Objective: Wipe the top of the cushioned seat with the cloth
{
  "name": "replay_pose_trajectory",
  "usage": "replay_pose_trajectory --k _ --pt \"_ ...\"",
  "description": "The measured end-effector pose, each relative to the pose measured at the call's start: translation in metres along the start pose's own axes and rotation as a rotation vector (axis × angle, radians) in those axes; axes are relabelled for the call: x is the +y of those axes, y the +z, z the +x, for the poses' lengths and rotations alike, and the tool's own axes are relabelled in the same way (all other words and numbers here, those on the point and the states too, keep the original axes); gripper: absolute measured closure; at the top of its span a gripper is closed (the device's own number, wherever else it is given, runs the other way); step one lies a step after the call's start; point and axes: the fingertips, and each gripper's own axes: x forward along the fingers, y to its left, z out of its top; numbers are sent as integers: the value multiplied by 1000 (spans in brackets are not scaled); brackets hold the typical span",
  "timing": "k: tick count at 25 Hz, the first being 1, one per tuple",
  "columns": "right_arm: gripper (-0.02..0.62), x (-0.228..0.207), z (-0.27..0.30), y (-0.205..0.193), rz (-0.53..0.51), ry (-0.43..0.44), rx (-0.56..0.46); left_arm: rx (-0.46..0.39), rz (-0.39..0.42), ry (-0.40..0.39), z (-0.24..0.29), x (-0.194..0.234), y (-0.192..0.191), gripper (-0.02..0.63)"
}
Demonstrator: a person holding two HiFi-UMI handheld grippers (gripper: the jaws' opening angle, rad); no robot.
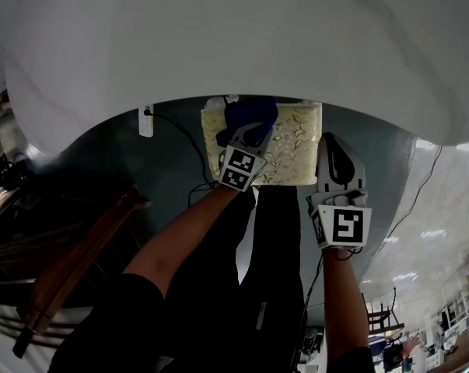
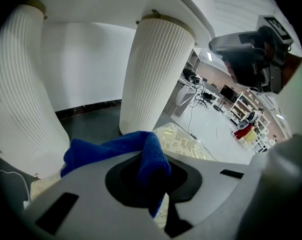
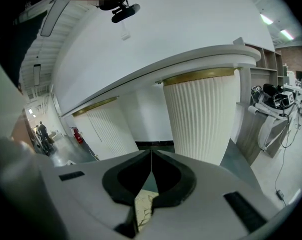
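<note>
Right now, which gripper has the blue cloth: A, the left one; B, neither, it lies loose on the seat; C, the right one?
A: the left gripper is shut on the blue cloth, while the right gripper is shut with nothing between its jaws.

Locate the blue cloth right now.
Head view, upper centre: the blue cloth is clamped in the left gripper, over the far left part of the cushioned seat.

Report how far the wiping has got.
Done: the left hand-held gripper is shut on the cloth, over the far edge of the cushioned seat. In hand: apparently a wipe there. Left: the rest of the top, not under the cloth. The right hand-held gripper is shut, empty, beside the seat.
</note>
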Motion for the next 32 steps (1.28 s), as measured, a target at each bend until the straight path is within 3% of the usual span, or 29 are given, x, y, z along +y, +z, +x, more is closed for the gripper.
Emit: replay_pose_trajectory --k 10,32 --pt "557 -26 -6 -4 -21 -28 -2 10 21 -51 24 -28 9 566" --pt "557 -54 -24 -22 67 -86 16 34 85 -138 51 -73 28 566"
